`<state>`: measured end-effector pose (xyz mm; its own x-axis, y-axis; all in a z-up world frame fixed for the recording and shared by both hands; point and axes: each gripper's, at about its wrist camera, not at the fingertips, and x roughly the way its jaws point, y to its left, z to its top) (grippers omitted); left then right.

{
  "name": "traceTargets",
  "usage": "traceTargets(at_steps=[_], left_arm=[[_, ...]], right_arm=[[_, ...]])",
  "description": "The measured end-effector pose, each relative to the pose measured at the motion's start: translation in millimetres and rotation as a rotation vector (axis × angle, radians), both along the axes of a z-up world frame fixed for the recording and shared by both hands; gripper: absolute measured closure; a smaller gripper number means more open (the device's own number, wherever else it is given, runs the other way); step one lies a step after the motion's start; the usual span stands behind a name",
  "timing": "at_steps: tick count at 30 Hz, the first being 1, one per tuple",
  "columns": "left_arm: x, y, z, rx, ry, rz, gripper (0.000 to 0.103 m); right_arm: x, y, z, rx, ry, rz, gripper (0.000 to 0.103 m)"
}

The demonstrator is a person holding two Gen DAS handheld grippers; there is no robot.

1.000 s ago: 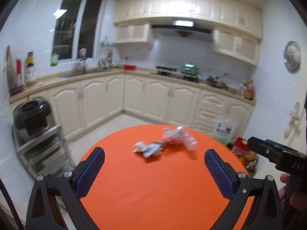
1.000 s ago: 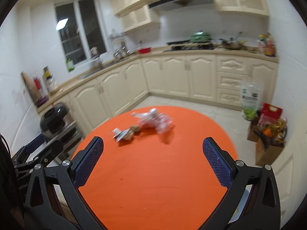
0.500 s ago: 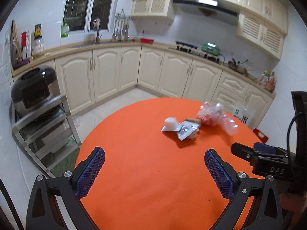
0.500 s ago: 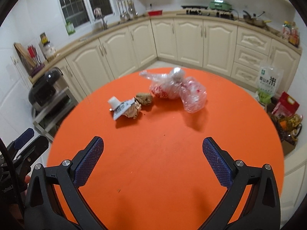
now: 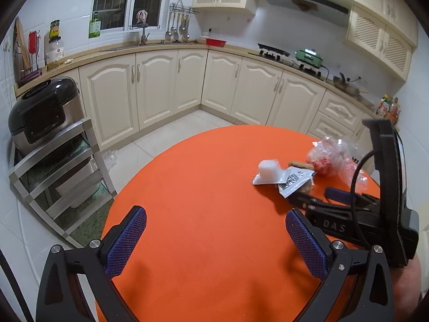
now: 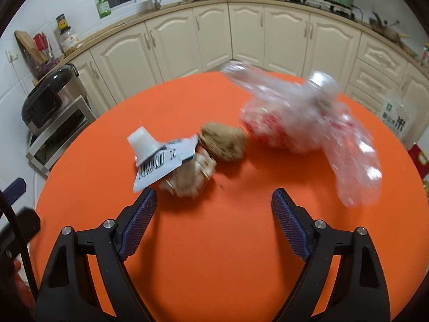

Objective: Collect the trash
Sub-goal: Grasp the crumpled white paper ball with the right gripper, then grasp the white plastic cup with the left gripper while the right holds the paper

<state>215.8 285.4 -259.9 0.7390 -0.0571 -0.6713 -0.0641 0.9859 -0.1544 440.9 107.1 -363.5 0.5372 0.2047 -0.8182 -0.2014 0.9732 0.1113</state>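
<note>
Cream kitchen cabinets [image 5: 158, 86] wrap around behind a round orange table [image 5: 203, 193], and a black rice cooker [image 5: 43, 110] sits on a metal rack at the left. On the table's far right part lies the trash, bunched together: a small white plastic cup [image 6: 142, 141] with a peeled foil lid [image 6: 163, 163], a crumpled pale paper wad [image 6: 187, 179] under that lid, a brown lump [image 6: 224, 142] touching the wad, and a crinkled clear plastic bag [image 6: 308, 123] with red print just beside the lump. The right gripper [image 6: 213, 205] hovers low over the table with its jaws spread apart, its left pad [image 6: 139, 220] close to the foil lid and wad, nothing between the pads. The left gripper [image 5: 214, 238] is also spread wide and holds nothing, over bare orange surface, well apart from the trash.
</note>
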Motion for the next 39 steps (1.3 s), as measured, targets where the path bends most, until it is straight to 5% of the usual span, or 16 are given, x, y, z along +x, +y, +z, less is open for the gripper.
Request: traceTargets(at_steps=[2, 4, 19, 26, 32, 39], left_arm=[[12, 2, 0, -0.003, 0.003, 0.005, 0.001], [7, 2, -4, -0.001, 0.003, 0.005, 0.001], [76, -35, -27, 0.016, 0.047, -0.124, 0.001], [120, -59, -36, 0.09, 0.075, -0.142, 0.004], [149, -60, -44, 0.01, 0.118, -0.218, 0.066], [143, -46, -43, 0.003, 0.082, -0.203, 0.067]], right_arm=[[4, 6, 0, -0.026, -0.009, 0.004, 0.037], [4, 10, 2, -0.03, -0.018, 0.026, 0.071], [-26, -45, 11, 0.115, 0.003, 0.001, 0.072], [-24, -58, 16, 0.143, -0.003, -0.004, 0.072], [-26, -61, 16, 0.16, -0.004, -0.009, 0.072], [-36, -69, 22, 0.169, -0.016, -0.021, 0.072]])
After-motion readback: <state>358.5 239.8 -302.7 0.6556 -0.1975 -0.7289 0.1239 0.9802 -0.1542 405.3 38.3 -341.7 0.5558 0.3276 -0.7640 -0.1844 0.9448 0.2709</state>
